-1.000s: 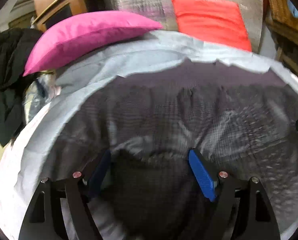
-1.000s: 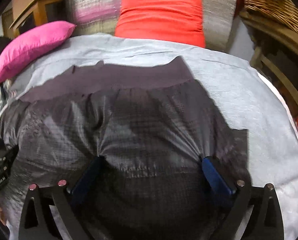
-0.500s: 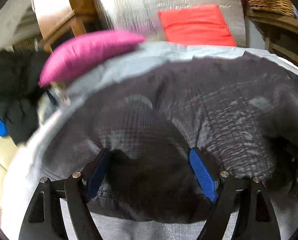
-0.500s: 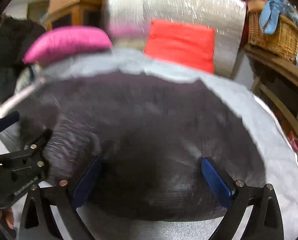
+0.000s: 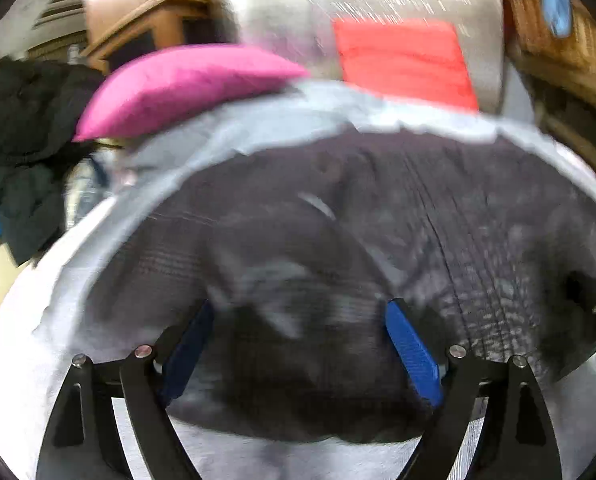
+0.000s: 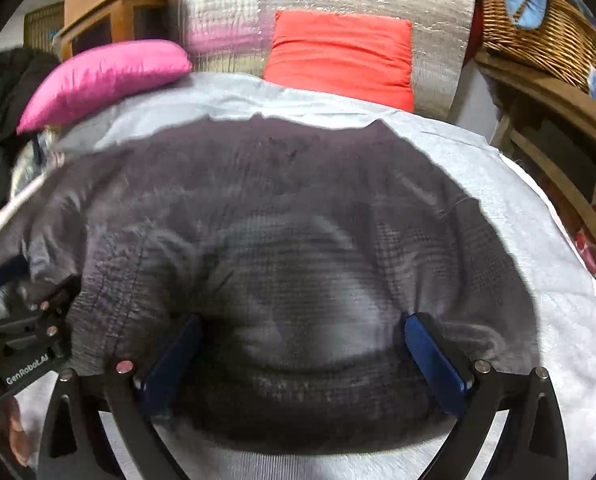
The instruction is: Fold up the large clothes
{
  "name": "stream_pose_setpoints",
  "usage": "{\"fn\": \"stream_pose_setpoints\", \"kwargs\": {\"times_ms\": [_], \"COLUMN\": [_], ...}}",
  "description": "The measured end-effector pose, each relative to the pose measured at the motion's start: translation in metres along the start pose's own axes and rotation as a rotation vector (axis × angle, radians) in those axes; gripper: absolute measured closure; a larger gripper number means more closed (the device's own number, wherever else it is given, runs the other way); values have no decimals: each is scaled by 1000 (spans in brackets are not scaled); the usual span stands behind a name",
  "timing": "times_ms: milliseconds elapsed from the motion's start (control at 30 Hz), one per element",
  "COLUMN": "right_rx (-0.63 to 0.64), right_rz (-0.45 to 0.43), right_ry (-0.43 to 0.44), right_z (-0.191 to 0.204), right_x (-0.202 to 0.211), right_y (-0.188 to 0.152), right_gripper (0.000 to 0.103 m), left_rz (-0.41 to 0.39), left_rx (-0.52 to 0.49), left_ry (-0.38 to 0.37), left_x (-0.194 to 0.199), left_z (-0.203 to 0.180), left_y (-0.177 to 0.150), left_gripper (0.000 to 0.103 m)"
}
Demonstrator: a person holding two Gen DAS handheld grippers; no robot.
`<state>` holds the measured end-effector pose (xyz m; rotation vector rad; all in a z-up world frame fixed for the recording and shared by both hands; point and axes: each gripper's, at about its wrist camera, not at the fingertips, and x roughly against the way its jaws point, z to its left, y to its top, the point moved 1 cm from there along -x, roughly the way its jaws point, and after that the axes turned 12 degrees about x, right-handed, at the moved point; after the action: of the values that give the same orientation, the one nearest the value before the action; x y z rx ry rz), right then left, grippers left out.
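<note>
A large dark grey checked garment (image 5: 378, 216) (image 6: 277, 208) lies spread on a light grey sheet (image 5: 49, 320) (image 6: 546, 260). My left gripper (image 5: 298, 332) stands wide open over the garment's near left part, its blue pads (image 5: 412, 352) on either side of a raised fold of cloth. My right gripper (image 6: 302, 344) is wide open over the near right part, with bunched cloth between its blue pads (image 6: 434, 360). The left gripper's body also shows at the left edge of the right wrist view (image 6: 21, 336). Neither pair of jaws pinches the cloth.
A pink pillow (image 5: 185, 84) (image 6: 105, 76) and a red cushion (image 5: 406, 60) (image 6: 342, 60) lie at the far side against a silver padded backrest (image 6: 370, 0). Dark clothes (image 5: 21, 140) are piled at the left. A wicker basket (image 6: 546, 40) and wooden shelves stand at the right.
Both grippers have pulled back toward the near edge and risen. The garment's near part now lies folded over its far part, and its near edge shows with sheet in front.
</note>
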<state>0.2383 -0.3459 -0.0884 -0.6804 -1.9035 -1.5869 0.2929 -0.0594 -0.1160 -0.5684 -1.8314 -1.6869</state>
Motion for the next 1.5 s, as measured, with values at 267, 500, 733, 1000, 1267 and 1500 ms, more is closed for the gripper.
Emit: {"fn": "stream_pose_setpoints", "kwargs": {"times_ms": [267,500,733,1000,1267,1500], "right_rx": [24,-27,-49,-29,96,-45], "right_rz": [10,71,86,-25,113,219], "right_ry": [-45,-22,-8,15,-2,11], "right_z": [-13,-24,-35,-32,-8,-52], "right_x": [5,-27,-17,3,-61,-106], "right_y": [-7,-18,-4,44,55,64], "right_gripper": [1,0,1,1,1,1], "left_rz": [-8,22,9,-59,21,203], "left_rx": [61,39,69,161,-106,-41], "left_ry": [143,185,163,136,91,69], "left_x": [-10,-35,-15,2,-43,-94], "left_z": [50,55,71,78,-6,7], "left_y": [4,-10,0,36,39,40], "left_gripper": [14,12,12,12,12,4]}}
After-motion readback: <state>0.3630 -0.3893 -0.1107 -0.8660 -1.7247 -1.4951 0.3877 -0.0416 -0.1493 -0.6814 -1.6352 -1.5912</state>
